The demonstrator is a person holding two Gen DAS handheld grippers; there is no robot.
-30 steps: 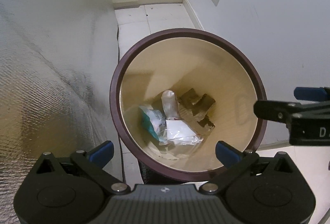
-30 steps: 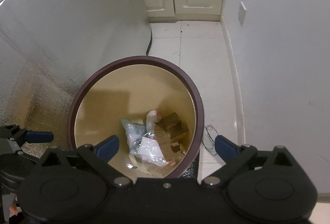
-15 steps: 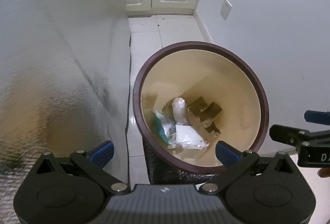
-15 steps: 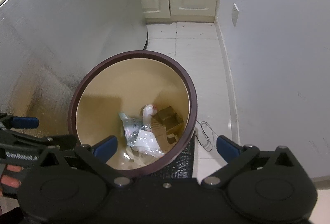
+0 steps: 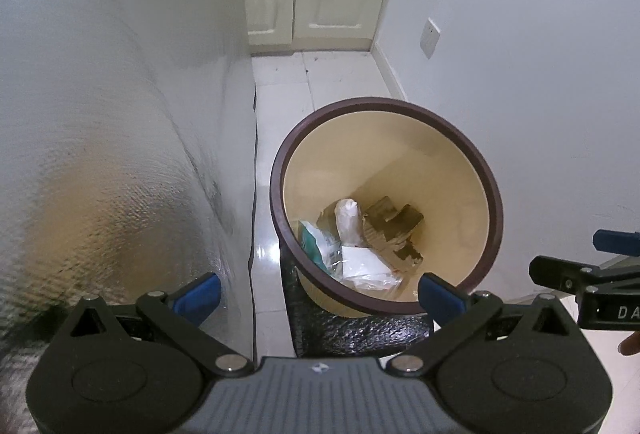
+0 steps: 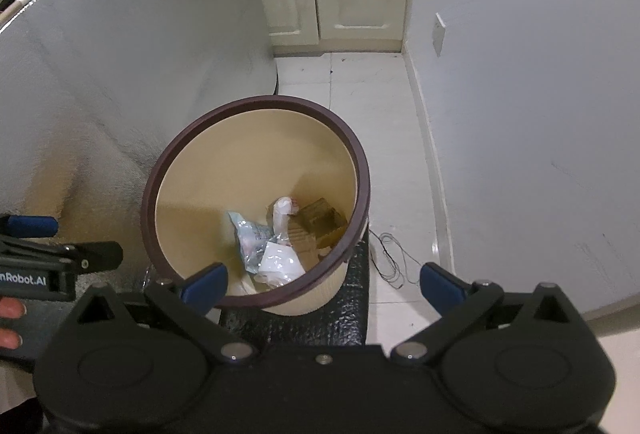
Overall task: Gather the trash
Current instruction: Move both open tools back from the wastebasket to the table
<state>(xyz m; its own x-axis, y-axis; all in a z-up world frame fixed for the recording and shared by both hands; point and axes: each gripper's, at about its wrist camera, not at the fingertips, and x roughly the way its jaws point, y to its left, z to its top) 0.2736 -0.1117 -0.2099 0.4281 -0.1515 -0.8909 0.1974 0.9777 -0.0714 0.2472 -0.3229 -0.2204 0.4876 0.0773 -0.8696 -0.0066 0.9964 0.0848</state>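
A cream trash bin with a dark brown rim (image 5: 494, 202) (image 6: 362, 178) stands on the tiled floor. Inside lie clear plastic wrappers (image 5: 362, 268) (image 6: 280, 262), a white crumpled piece (image 5: 347, 216) (image 6: 282, 212), a teal packet (image 5: 314, 240) and brown cardboard (image 5: 394, 224) (image 6: 320, 220). My left gripper (image 5: 318, 294) hangs open above the bin's near rim, with nothing between its blue-tipped fingers. My right gripper (image 6: 324, 280) is also open and empty, above the bin's near right side. Each gripper shows at the edge of the other's view.
A silver foil-covered surface (image 5: 100, 154) (image 6: 100, 94) rises on the left of the bin. A grey wall (image 5: 540, 94) closes the right side. Cream cabinets (image 5: 312, 6) (image 6: 340, 2) stand at the far end of the tiled floor (image 6: 380, 122). A thin wire (image 6: 394, 254) lies beside the bin.
Both grippers have drawn back and upward from the bin, which now looks smaller and farther off. The trash inside has not moved.
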